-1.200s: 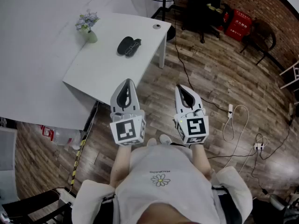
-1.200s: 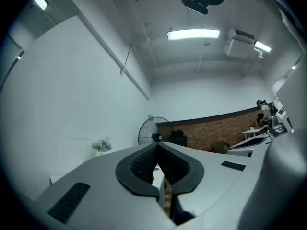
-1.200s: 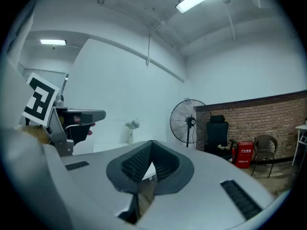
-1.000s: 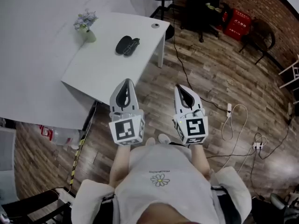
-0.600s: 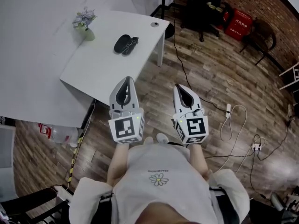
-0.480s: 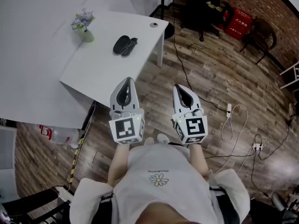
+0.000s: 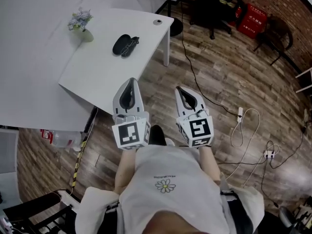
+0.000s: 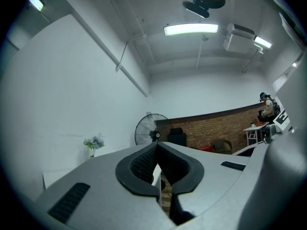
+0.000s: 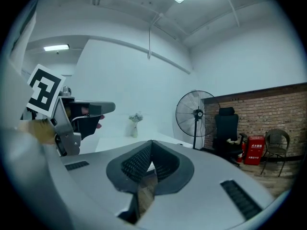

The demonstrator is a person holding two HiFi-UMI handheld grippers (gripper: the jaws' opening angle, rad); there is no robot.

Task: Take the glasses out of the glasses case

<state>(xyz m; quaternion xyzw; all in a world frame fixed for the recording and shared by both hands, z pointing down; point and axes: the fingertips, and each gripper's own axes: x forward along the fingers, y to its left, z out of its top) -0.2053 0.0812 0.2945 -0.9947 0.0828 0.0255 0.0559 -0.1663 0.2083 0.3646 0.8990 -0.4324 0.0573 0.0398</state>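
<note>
White tabletop takes the upper left of the head view. The dark glasses case lies on this table towards its far end, set in from every edge, with bare top all round it. A smaller dark shape touches the case's right side, too small to make out. A small vase of flowers stands at the table's left side, well apart from the case, and a round grommet sits by the table's far right corner. The left gripper and the right gripper are held side by side off the table's near right edge, over the wooden floor. The left one's tip meets that edge in the picture, and both are well short of the case. To the right of the table the floor is open as far as some loose cables, and a fan stand rises beyond the table's far corner. In the left gripper view, the left gripper has its jaws closed together at the tips with nothing between them. The flowers and the fan stand beyond, over the table's far side. In the right gripper view, the right gripper likewise has its jaws pressed together and empty. The left gripper shows at the left, on the table's side, and the flowers, the fan and a dark chair stand past the table.
</note>
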